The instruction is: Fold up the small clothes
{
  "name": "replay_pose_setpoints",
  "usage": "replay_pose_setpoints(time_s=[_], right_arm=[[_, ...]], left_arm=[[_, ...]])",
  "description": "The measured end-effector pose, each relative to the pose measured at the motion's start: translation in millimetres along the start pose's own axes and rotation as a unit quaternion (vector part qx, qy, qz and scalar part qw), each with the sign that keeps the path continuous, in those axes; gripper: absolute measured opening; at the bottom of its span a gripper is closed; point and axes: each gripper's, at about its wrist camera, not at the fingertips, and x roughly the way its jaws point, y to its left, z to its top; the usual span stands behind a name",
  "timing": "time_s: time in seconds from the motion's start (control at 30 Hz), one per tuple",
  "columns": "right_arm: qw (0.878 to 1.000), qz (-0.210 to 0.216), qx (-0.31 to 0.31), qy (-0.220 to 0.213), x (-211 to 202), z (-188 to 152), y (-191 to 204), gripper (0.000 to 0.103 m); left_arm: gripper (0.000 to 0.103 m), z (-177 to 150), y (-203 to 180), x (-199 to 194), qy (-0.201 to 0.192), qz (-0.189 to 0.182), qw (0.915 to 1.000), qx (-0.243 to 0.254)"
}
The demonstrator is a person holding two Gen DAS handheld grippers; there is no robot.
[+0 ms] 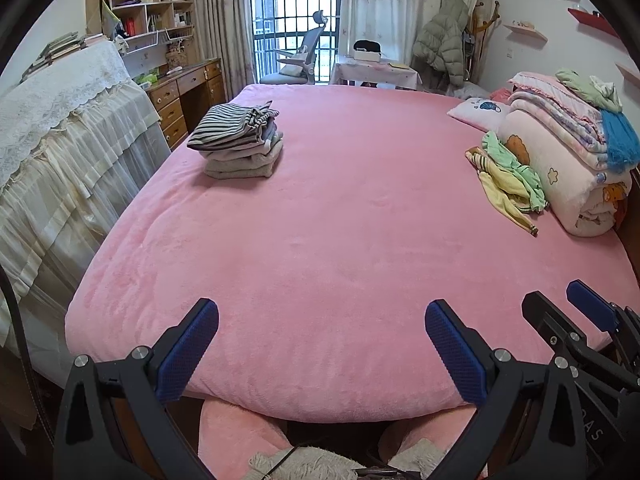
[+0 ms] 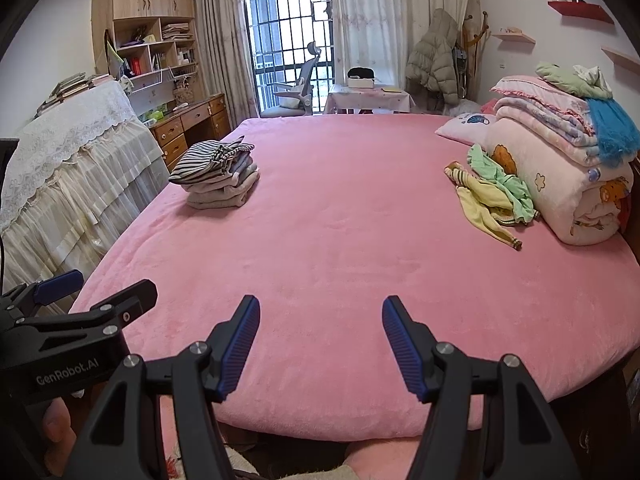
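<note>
A stack of folded small clothes, striped piece on top, sits on the far left of the pink bed. A loose heap of yellow and green small clothes lies at the right, against a rolled blanket. My left gripper hovers open over the bed's near edge, nothing between its fingers. My right gripper is open beside it, also empty. Each gripper shows in the other's view: the right gripper at the right edge, the left gripper at the left edge.
A pile of folded blankets and a rolled quilt fills the bed's right side, with a pillow behind. A lace-covered piece of furniture stands left of the bed. Desk, chair and small table stand beyond. A hand holds the left gripper.
</note>
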Motion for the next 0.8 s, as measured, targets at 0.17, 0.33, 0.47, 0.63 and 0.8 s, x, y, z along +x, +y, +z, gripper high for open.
replay_pose_setpoints(time_s=[0.17,0.33,0.47,0.63,0.8], right_arm=[[1.0,-0.003,0.005,0.001,5.1,3.1,-2.8,0.064],[1.0,-0.006,0.007,0.005,8.7,4.8,-3.3,0.064],[1.0,-0.008,0.007,0.005,9.4,4.6,-3.4,0.064],[1.0,-0.009,0.008,0.008,12.9,5.3,-5.7,0.064],[1.0,-0.01,0.012,0.012,17.5,3.2,-7.9,0.064]], left_arm=[[0.103,6.3,-0.6,9.0,0.002,-0.005,1.0,-0.002],[0.103,7.1,-1.7,17.4,0.009,-0.011,0.9999,0.002],[0.103,7.3,-3.8,20.9,0.012,-0.013,0.9998,0.004],[0.103,6.3,-4.7,22.1,0.013,-0.012,0.9998,0.003],[0.103,6.2,-4.3,26.4,0.019,-0.01,0.9998,-0.001]])
